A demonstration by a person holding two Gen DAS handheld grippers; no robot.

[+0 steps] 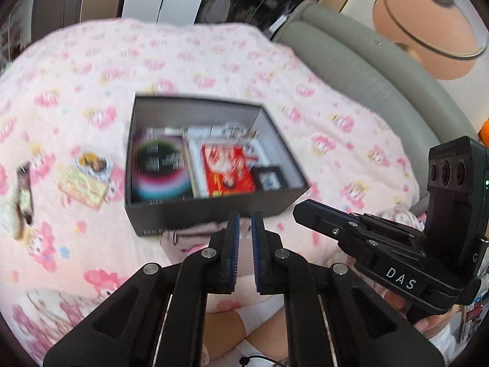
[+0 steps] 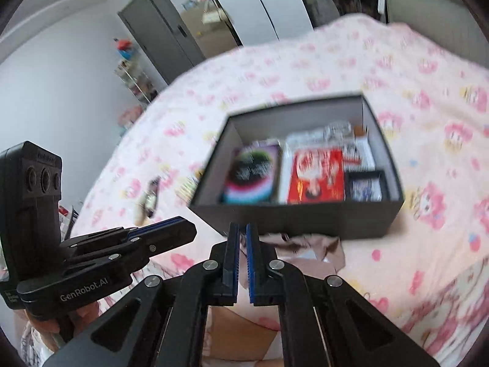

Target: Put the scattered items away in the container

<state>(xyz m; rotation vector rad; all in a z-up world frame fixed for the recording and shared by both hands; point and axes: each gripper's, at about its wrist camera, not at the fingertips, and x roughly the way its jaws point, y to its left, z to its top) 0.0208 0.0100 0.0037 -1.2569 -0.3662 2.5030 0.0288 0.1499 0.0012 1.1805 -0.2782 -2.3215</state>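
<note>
Your left gripper (image 1: 245,217) hangs just short of the black box (image 1: 211,211), its blue-padded fingers (image 1: 234,244) drawn close with only a narrow slit between them, nothing held. Your right gripper (image 2: 242,229) matches it, fingers nearly together and empty, nose toward the near wall of the box at 12 o'clock. The box sits on the pink patterned blanket (image 1: 214,58), and already inside lie a dark round-patterned pack (image 1: 159,165), a red packet (image 1: 227,168) beside it and a small dark item (image 1: 267,177) in the near right corner. Out at 9 o'clock of the box, loose on the blanket, lie a yellow-green packet (image 1: 82,188), a small round-printed piece (image 1: 93,162) and a long dark wrapper (image 1: 24,195), all blurred.
</note>
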